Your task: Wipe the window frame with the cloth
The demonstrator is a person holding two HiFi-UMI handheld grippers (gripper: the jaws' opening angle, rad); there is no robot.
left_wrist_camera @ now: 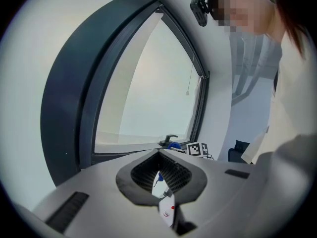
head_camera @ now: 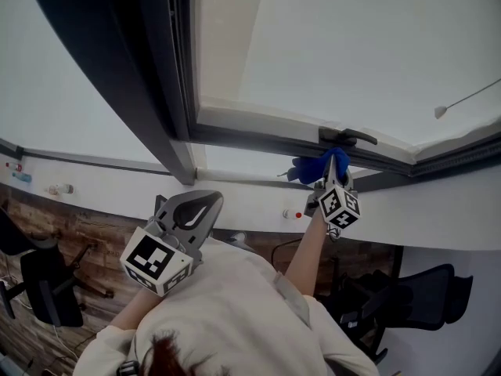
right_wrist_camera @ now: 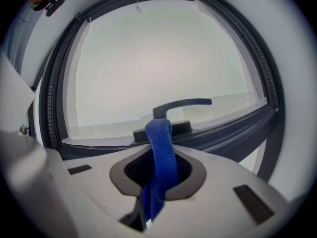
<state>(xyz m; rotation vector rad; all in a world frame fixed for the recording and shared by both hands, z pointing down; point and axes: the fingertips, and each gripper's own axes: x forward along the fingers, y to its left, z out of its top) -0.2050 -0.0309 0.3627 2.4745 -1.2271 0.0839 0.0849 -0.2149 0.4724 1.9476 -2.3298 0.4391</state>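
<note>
The dark window frame [head_camera: 258, 139] runs across the head view, with its black handle [head_camera: 348, 137] on the lower rail. My right gripper [head_camera: 333, 163] is shut on the blue cloth [head_camera: 313, 167] and holds it against the rail just below the handle. In the right gripper view the blue cloth [right_wrist_camera: 161, 148] sticks out of my right gripper [right_wrist_camera: 158, 157] toward the handle [right_wrist_camera: 181, 108]. My left gripper [head_camera: 196, 210] hangs lower left, away from the frame. In the left gripper view my left gripper [left_wrist_camera: 161, 155] is shut with nothing held.
A blind cord pull [head_camera: 441, 112] hangs at the right before the pane. A wall ledge [head_camera: 94, 186] carries small red and white fittings. Black office chairs [head_camera: 47, 288] [head_camera: 423, 296] stand on the wooden floor below. The person's pale sleeve [head_camera: 235, 312] fills the bottom centre.
</note>
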